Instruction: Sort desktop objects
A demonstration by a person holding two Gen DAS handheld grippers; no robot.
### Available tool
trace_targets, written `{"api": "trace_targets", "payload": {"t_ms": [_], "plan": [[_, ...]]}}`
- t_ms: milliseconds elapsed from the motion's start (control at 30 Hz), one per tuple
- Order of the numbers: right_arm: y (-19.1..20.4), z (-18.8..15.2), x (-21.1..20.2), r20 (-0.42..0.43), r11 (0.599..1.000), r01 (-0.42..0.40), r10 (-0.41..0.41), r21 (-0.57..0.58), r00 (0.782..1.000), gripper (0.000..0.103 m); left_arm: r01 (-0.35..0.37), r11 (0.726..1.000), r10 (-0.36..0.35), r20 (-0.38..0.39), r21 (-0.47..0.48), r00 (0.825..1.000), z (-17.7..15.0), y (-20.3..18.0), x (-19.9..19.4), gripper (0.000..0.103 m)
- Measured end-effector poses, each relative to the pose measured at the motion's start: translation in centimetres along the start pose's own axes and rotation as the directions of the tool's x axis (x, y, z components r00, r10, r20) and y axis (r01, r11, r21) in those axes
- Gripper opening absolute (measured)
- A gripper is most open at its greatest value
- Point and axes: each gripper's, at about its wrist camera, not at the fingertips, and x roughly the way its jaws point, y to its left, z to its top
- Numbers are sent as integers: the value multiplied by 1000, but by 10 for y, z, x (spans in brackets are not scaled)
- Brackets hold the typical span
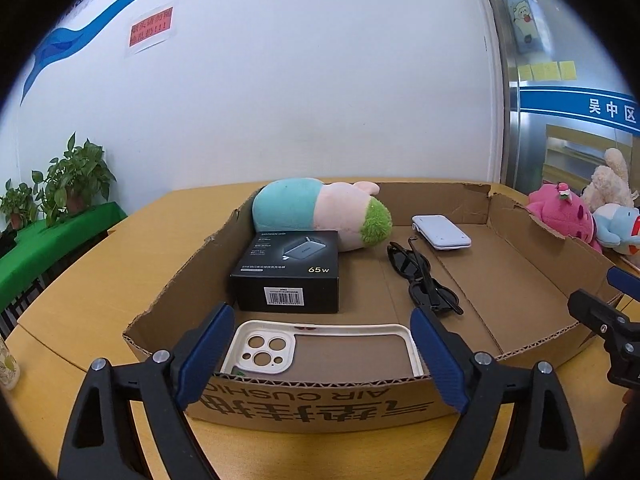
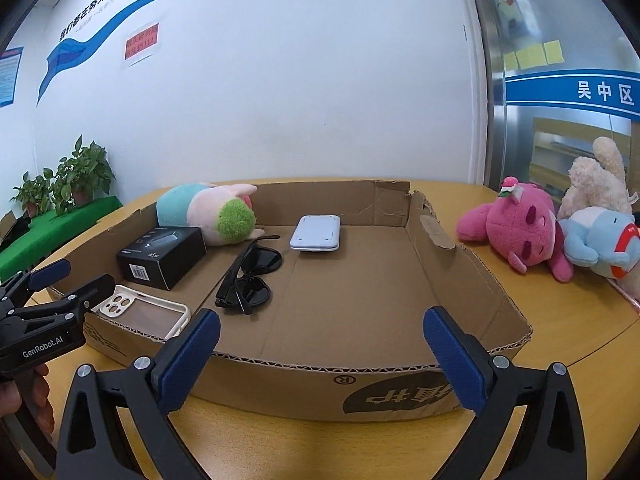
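Note:
A shallow cardboard box (image 1: 520, 276) (image 2: 472, 280) sits on the wooden table. Inside lie a cream phone case (image 1: 320, 352) (image 2: 144, 312), a black 65 W charger box (image 1: 290, 276) (image 2: 164, 256), black sunglasses (image 1: 420, 276) (image 2: 252, 276), a white flat device (image 1: 440, 232) (image 2: 317, 233) and a pastel plush toy (image 1: 320, 212) (image 2: 212, 212). My left gripper (image 1: 322, 360) (image 2: 70, 280) is open, its fingers either side of the phone case at the box's near wall. My right gripper (image 2: 320, 356) (image 1: 600, 296) is open and empty before the box's front wall.
A pink plush (image 2: 520, 232) (image 1: 564, 212), a blue plush (image 2: 600, 240) and a beige plush (image 2: 600, 180) lie on the table to the right of the box. Potted plants (image 1: 60, 184) stand on a green-covered surface at the left. A white wall is behind.

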Motion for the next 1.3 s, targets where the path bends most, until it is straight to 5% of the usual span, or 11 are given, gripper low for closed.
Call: {"api": "trace_targets", "payload": {"t_ms": [1300], "plan": [[0,1,0,1,1000,-1,1,0,1000,103,6,1000,-6,2,-10,1000,-1,0,2,90]]}}
